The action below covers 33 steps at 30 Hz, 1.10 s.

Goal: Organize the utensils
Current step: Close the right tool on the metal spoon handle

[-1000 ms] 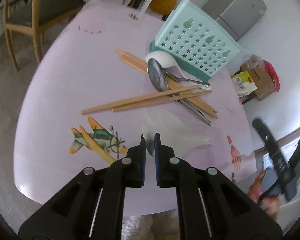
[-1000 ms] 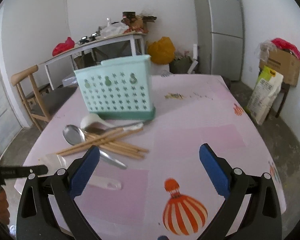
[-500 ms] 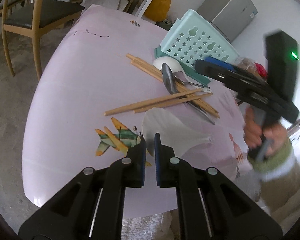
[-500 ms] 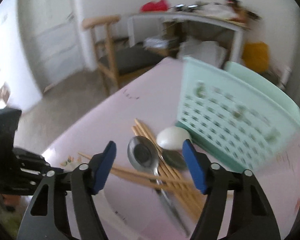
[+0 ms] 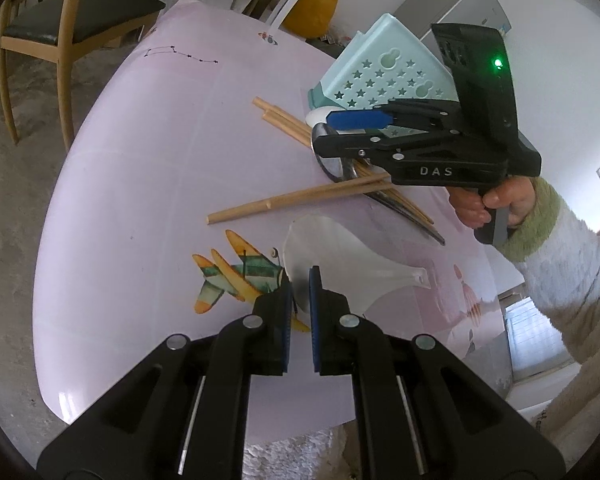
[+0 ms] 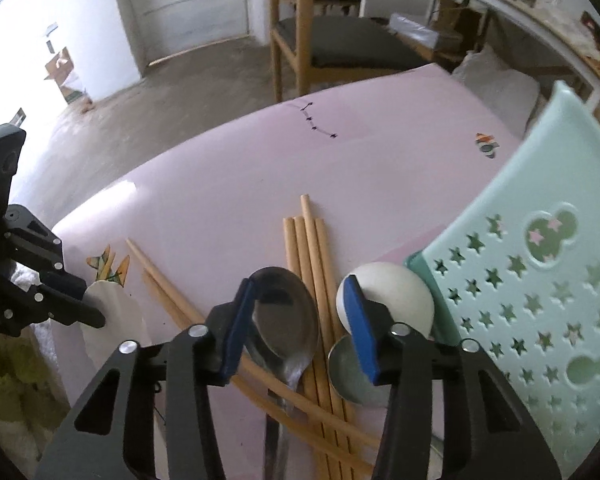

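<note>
Fingers first: on my left gripper [image 5: 299, 304] the two blue pads stand nearly together with only a thin slit between them, and the broad edge of the translucent white rice paddle [image 5: 332, 256] sits right at that slit. I think the pads are pinching it, though from the left wrist view the contact itself is hard to make out. The paddle lies flat on the pink tablecloth [image 5: 148, 152], its narrow handle pointing away to my right, next to a printed aeroplane [image 5: 236, 276].

My right gripper [image 6: 300, 312] is spread wide and holds nothing. It hovers low over the pile of utensils, one pad beside the bowl of the large metal spoon [image 6: 286, 312], the other in front of the white ceramic spoon [image 6: 396, 292]. A smaller metal spoon [image 6: 350, 372] lies just below that pad. Under and between the spoons run the wooden chopsticks [image 6: 312, 248], several side by side and two crossing them at a slant.

Touching the white spoon on the far side stands the mint green utensil holder [image 6: 540, 264] with star cut-outs. Beyond the table's edge is a wooden chair [image 6: 300, 40] on the concrete floor.
</note>
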Available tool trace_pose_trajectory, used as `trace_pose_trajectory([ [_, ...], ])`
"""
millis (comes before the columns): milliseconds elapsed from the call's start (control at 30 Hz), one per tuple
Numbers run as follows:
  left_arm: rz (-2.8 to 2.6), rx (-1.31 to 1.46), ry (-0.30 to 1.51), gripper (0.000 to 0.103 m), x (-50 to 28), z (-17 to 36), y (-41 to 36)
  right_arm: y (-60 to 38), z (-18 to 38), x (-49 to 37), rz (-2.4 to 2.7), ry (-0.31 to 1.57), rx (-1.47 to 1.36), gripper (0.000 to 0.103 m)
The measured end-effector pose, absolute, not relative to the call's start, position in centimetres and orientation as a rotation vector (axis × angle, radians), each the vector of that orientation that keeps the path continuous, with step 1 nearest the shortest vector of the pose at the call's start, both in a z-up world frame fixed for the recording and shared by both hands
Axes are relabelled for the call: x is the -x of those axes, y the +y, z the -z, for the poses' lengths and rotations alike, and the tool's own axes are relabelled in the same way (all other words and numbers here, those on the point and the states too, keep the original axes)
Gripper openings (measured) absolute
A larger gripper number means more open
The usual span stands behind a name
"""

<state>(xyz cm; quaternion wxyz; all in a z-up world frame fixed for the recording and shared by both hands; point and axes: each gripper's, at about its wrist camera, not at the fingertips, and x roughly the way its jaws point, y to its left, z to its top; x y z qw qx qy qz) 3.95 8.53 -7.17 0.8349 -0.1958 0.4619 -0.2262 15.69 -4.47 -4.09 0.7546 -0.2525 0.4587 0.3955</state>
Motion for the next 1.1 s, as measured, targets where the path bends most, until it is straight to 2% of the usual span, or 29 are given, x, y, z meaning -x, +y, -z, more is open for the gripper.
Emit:
trace_pose_trajectory([
  [300, 0.474, 0.409, 0.974, 0.007, -3.8, 7.1, 8.4, -4.2, 4.2, -15.2, -0.847, 0.972, 0.625, 0.019],
  [367, 0.474, 0.406, 0.971, 0.007, -3.8, 7.0, 8.4, -4.4, 3.8, -15.0, -0.821, 0.935, 0.636, 0.013],
  [567, 0.472, 0.391, 0.953, 0.007, -3.5, 6.6, 8.1, -4.4, 3.2, -13.6, -0.708, 0.787, 0.694, 0.004],
  [800, 0.471, 0.373, 0.910, 0.006, -3.1, 5.8, 7.8, -4.8, 1.6, -11.5, -0.557, 0.574, 0.736, 0.003],
  [900, 0.468, 0.360, 0.902, 0.005, -3.0, 5.5, 7.6, -5.4, 0.9, -11.5, -0.548, 0.573, 0.687, 0.003],
  [1000, 0.463, 0.354, 0.899, 0.005, -3.0, 5.4, 7.5, -6.1, 0.9, -12.6, -0.602, 0.669, 0.593, 0.004],
  [1033, 0.461, 0.352, 0.900, 0.005, -3.0, 5.5, 7.4, -6.4, 1.2, -13.0, -0.644, 0.715, 0.561, 0.010],
  [1067, 0.459, 0.353, 0.904, 0.005, -3.0, 5.6, 7.4, -6.6, 1.5, -13.4, -0.674, 0.758, 0.535, 0.022],
  [1100, 0.458, 0.357, 0.908, 0.006, -3.1, 5.7, 7.4, -6.6, 1.8, -13.7, -0.687, 0.777, 0.520, 0.029],
])
